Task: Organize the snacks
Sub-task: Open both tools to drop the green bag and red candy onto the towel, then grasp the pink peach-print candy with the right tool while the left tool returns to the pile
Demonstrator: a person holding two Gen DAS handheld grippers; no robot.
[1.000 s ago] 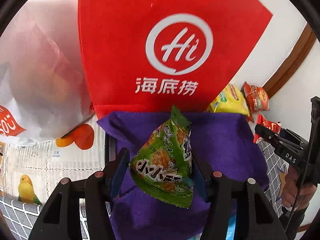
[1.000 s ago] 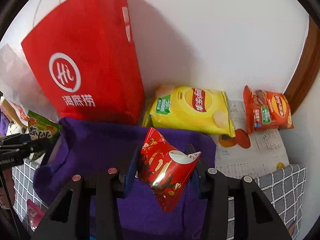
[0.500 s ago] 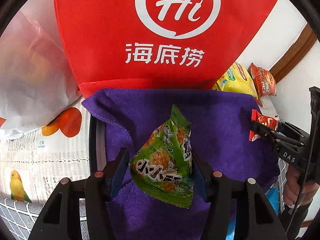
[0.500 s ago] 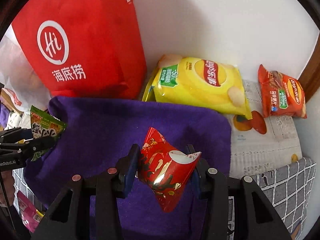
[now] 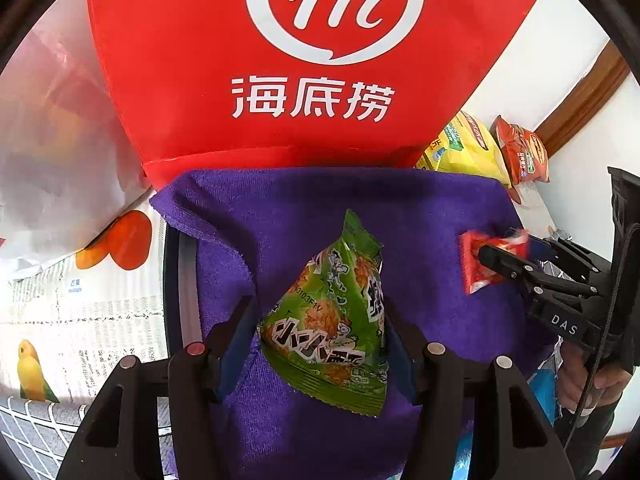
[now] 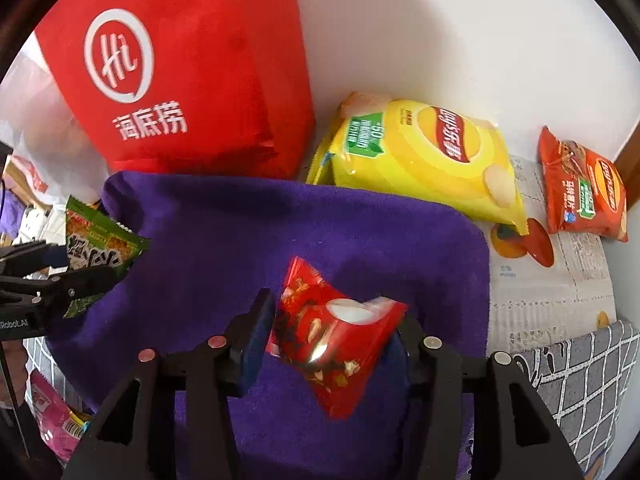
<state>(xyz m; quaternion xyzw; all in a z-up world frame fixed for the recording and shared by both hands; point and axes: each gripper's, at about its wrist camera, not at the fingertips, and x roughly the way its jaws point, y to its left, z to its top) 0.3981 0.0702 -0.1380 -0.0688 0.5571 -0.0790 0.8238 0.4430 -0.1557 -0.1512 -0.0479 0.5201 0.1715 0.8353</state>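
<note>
Two grippers tilt down over purple towel [image 6: 224, 232]: left gripper [image 5: 320, 344] clamps green packet [image 5: 332, 320]; right gripper [image 6: 332, 340], jaws just widening, red packet [image 6: 336, 336] between them, contact unclear; towel hides what lies beneath.

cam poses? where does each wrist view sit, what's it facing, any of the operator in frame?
Left wrist: on the left gripper, facing down at a purple cloth; its jaws hold a green snack packet; a hand shows at right.
Right wrist: on the right gripper, aimed down at the same cloth; jaws just opening around a red snack packet.
Shared: cloth, red tote bag, each other's gripper.
</note>
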